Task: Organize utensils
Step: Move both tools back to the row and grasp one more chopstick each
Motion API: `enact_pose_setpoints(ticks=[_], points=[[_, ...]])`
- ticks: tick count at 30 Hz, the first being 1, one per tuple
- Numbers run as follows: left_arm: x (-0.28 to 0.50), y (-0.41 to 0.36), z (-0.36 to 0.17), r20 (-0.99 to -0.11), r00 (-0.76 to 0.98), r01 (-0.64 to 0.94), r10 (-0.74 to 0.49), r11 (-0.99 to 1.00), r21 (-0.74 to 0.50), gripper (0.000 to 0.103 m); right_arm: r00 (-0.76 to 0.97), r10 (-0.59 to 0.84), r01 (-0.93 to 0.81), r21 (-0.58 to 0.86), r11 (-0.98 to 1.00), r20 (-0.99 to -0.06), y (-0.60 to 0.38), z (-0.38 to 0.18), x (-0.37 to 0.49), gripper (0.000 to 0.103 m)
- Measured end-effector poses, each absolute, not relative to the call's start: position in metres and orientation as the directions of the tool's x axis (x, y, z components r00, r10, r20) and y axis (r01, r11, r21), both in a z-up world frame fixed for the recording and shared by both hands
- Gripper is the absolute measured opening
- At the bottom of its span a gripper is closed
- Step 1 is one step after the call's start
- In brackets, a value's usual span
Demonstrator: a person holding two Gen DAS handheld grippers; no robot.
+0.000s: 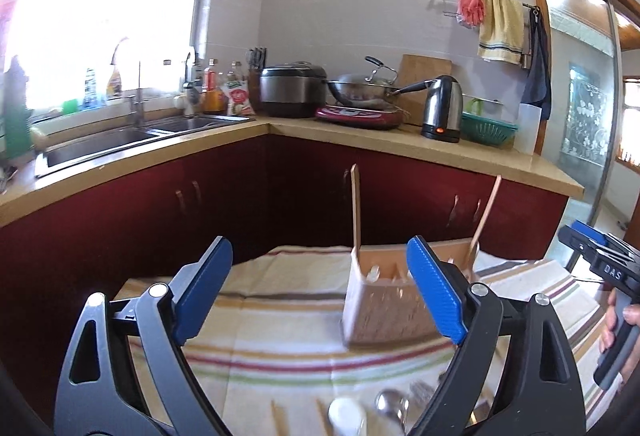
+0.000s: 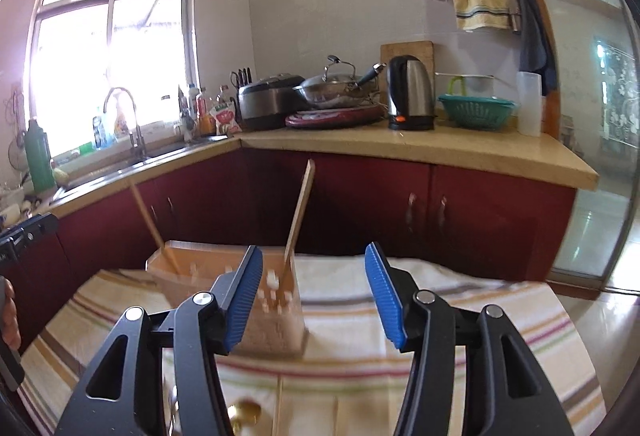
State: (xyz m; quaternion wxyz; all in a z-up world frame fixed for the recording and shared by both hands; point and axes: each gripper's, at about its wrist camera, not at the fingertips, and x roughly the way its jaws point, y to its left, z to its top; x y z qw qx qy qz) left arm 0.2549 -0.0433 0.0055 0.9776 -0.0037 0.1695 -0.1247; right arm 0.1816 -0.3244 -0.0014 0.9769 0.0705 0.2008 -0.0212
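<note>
A pinkish-beige utensil holder (image 1: 380,300) stands on a striped cloth (image 1: 280,336) with two chopsticks (image 1: 356,208) sticking up from it. It also shows in the right wrist view (image 2: 276,312), with the chopsticks (image 2: 298,212) leaning. Loose utensils lie near the front edge: a white spoon (image 1: 346,414), a metal spoon (image 1: 390,406), a fork (image 1: 420,394) and chopsticks (image 1: 280,420). The right wrist view shows a golden spoon (image 2: 246,414) and a chopstick (image 2: 277,408). My left gripper (image 1: 320,288) is open and empty, above the cloth. My right gripper (image 2: 314,296) is open and empty, beside the holder.
Behind the table runs an L-shaped counter (image 1: 360,140) with red cabinets, a sink (image 1: 120,140), rice cooker (image 1: 292,88), wok (image 1: 360,88), kettle (image 1: 442,108) and green basket (image 1: 488,130). The right gripper's body (image 1: 604,264) and hand show at the right edge.
</note>
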Motion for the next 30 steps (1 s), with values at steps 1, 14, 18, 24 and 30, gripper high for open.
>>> enact_pose_setpoints(ticks=[1,14,18,24,30], points=[[0.248,-0.04,0.001,-0.329,0.915,0.232,-0.235,0.972,-0.049,0.087,0.916,-0.02,0.078,0.13,0.989,-0.4,-0.323,-0.008,0.171,0.053],[0.149,-0.003,-0.086,-0.402,0.911,0.097,-0.092,0.995,-0.008,0.087,0.875,-0.111,0.183,0.11,0.977,-0.471,-0.323,-0.095,0.068,0.053],[0.128,0.003,-0.11,-0.431,0.9,0.077,-0.068,0.997,0.004,0.087,0.863,-0.116,0.192,0.108,0.975,-0.492,-0.319,-0.113,0.046,0.053],[0.104,0.01,-0.135,-0.47,0.881,0.057,-0.061,0.998,-0.022,0.087,0.852,-0.083,0.159,0.103,0.982,-0.516,-0.306,-0.138,0.018,0.049],[0.088,0.012,-0.154,-0.494,0.868,0.055,-0.053,0.998,-0.01,0.086,0.837,-0.041,0.113,0.098,0.989,-0.545,-0.293,-0.154,0.006,0.04]])
